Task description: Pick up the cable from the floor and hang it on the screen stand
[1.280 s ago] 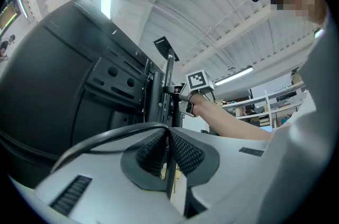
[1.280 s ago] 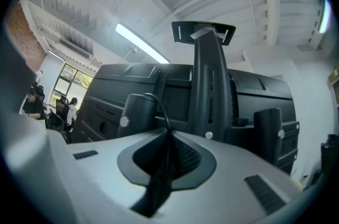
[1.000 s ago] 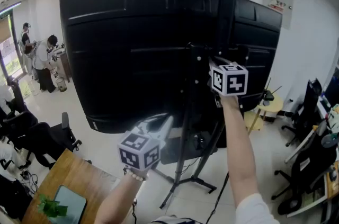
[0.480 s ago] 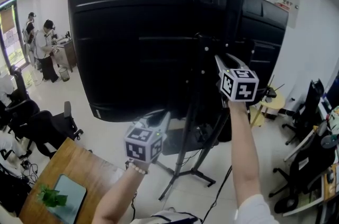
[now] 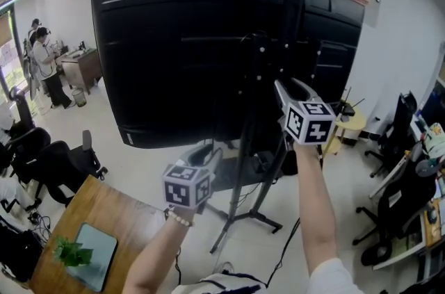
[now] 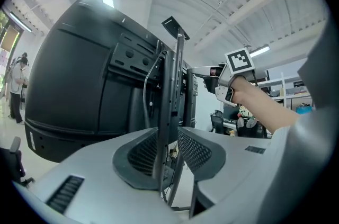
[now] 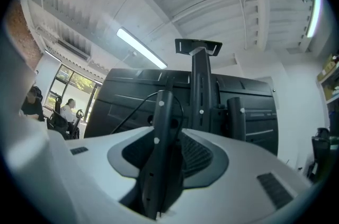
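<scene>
**Head view:** A person raises two grippers behind a large black screen (image 5: 174, 56), at the metal stand (image 5: 297, 14) that carries it. The left gripper (image 5: 211, 155) sits low beside one of the stand's slanting legs. The right gripper (image 5: 290, 85) points higher, at the brackets clustered by the upright post, apparently the spot chosen for hanging.

**Left gripper view:** The fingers (image 6: 90, 175) stand apart, having just been opening, and grasp nothing. The post shows through the gap, and the pads do not touch it. The thin cable (image 6: 144, 93) drops in a curve from the brackets at the back of the screen. This stretch is off the floor, and the stand alone seems to carry it.

**Right gripper view:** These fingers (image 7: 243, 164) are likewise released, having just spread. A dark strut of the stand runs through the gap without being pinched. The cable arcs over the strut's upper end and falls away to the left. Both hands appear to have let go because the cable now looks hung.
</scene>
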### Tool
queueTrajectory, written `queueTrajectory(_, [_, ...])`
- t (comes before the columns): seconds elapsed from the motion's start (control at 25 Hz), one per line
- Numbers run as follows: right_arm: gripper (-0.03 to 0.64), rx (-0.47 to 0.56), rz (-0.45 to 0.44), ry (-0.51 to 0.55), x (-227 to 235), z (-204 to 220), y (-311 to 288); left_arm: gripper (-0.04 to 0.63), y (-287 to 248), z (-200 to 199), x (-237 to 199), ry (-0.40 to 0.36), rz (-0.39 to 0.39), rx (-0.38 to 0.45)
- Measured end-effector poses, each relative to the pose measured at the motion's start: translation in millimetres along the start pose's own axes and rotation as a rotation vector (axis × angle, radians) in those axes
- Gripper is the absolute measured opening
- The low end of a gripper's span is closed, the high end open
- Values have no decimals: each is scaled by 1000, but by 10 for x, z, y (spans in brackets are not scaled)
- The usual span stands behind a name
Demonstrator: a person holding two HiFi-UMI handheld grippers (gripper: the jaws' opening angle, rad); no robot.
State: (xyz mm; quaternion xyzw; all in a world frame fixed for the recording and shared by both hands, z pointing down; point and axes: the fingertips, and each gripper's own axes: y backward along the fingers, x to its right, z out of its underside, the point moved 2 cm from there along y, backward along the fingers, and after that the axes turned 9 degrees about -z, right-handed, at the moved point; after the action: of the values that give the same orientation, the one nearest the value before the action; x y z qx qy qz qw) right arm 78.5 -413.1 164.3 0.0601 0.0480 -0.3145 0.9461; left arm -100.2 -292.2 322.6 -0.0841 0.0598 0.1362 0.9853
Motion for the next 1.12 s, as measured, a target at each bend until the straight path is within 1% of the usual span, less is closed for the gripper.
queueTrajectory(0.24, [192, -29, -16, -62, -500, 375, 656, 113, 523, 303, 193, 36, 51, -19])
queueTrajectory(0.32, [192, -34, -31, -98, -769, 511, 946, 80, 732, 428, 266, 47, 64, -25])
queueTrajectory(0.36, [172, -39, -41, -121, -919, 602, 1099, 14, 836, 492, 298, 50, 66, -29])
queueTrajectory(0.44, [128, -66, -53, -168, -1218, 836, 1409, 2, 1033, 636, 361, 54, 68, -42])
queueTrajectory(0.48, [36, -87, -53, -189, -1354, 975, 1565, 2, 1125, 726, 399, 57, 71, -56])
queueTrajectory(0.52, [2, -111, -55, -210, -1480, 1121, 1717, 2, 1212, 826, 445, 60, 75, -73])
queueTrajectory(0.68, [2, -207, -63, -285, -1868, 1687, 2280, 2, 1513, 1242, 633, 86, 92, -141])
queueTrajectory(0.88, [2, -313, -84, -348, -2218, 2250, 2850, 2, 1815, 1677, 752, 132, 73, -204])
queueTrajectory(1.12, [2, -431, -88, -451, -2452, 2826, 3221, 2, 2081, 2289, 823, 159, 31, -306])
